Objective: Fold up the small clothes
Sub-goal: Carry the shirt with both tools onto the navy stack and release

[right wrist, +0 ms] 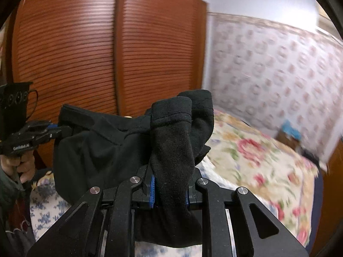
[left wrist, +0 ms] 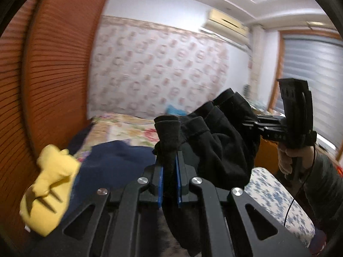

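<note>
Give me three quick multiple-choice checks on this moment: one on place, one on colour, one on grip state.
1. Where is the black garment?
A. Flat on the bed
B. Hanging in the air between both grippers
C. Inside the wardrobe

2. What colour is the item at the lower left of the left wrist view?
A. Yellow
B. Red
C. White

3. How does the left gripper stand?
A. Wide open, empty
B. Out of view
C. Shut on black cloth

Answers: 1 B, the right gripper clamps the other end above the floral bed cover. 2 A, the yellow cloth. 3 C, cloth is pinched between its blue pads.
</note>
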A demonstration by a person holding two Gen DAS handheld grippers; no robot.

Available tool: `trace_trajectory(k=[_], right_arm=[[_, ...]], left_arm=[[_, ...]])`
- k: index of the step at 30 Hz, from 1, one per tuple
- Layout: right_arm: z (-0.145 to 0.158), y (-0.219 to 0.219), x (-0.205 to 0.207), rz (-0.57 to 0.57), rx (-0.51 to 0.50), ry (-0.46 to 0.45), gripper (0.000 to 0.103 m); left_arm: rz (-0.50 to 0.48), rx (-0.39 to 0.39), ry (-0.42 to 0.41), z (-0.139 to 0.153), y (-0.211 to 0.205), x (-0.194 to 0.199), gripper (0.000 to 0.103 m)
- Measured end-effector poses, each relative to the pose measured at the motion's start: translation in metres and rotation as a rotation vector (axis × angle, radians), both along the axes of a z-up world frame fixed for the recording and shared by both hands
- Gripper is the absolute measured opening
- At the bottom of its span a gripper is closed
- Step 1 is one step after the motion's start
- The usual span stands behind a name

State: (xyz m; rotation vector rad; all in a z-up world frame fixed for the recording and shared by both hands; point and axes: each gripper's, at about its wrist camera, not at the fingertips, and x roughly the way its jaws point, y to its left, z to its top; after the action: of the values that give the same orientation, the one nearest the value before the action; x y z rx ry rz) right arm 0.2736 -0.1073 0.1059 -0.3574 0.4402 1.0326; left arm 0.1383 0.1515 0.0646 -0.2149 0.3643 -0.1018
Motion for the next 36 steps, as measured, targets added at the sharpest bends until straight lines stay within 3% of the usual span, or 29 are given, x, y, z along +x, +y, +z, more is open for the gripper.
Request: trace_trajectory(k=[6, 8, 12, 16, 20, 24, 27, 30, 36], right_arm=[[-0.010, 0.118, 0.013, 0.162, -0.107, -0.021, 0.017], [-0.027, 0.151, 0.016, 0.164, -0.160, -0.063, 0.017], [-0.058, 0.198, 0.032, 0.165, -0.186, -0.049, 0.017], [-0.061, 0.203, 0.046, 0.114, -0.154, -0.005, 0.030], [-0.050, 0.189, 0.050, 0.013, -0.116, -0.024, 0.055], [-0.047, 0.159, 0.043, -0.054, -0.052, -0.017, 0.056], [-0.053, 0.151, 0.034, 0.003, -0.023, 0.037, 0.056], [-0.073, 0.158, 0.027, 0.034, -0.051, 0.086, 0.056], [-0.122, 0.172, 0.048, -0.029, -0.078, 0.177, 0.057]], left_arm=[[0.182, -0.047, 0.040, -0.045, 0.052, -0.016, 0.007], [0.230, -0.065, 0.084, -0.067, 0.067, -0.013, 0.007], [0.274, -0.080, 0.125, -0.096, 0.083, -0.013, 0.007], [0.286, -0.080, 0.155, -0.115, 0.089, -0.013, 0.007], [0.284, -0.077, 0.162, -0.110, 0.089, -0.015, 0.007], [0.293, -0.073, 0.166, -0.102, 0.085, -0.019, 0.007], [0.293, -0.067, 0.176, -0.102, 0.083, -0.020, 0.007], [0.292, -0.060, 0.194, -0.103, 0.082, -0.019, 0.007], [0.270, -0.054, 0.217, -0.100, 0.082, -0.019, 0.007]])
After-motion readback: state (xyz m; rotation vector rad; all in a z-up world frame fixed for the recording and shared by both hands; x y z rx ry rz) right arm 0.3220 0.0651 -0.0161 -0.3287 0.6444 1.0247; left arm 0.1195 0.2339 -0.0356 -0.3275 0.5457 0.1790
